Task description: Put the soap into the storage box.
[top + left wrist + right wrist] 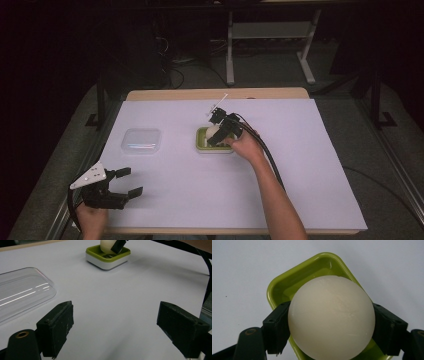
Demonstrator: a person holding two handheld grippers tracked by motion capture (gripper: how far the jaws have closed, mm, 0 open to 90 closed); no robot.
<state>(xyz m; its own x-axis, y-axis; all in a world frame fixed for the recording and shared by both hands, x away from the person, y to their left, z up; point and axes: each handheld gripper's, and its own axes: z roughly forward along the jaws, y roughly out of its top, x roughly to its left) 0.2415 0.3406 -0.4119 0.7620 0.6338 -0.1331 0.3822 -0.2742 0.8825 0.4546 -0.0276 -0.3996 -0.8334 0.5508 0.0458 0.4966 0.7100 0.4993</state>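
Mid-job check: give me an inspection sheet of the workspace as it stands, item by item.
Surface: white sheet covering a wooden table.
Job's things: cream ball over the green tray, near the middle of the sheet; clear plastic lid lying flat to the tray's left.
Clutter: nothing seen.
Grippers: right gripper closed on the ball, one jaw each side; left gripper open, holding nothing, at the near left corner.
Cables: black cable trailing from the right gripper along the forearm.
Surroundings: dark room, grey floor, white stand legs beyond the table.
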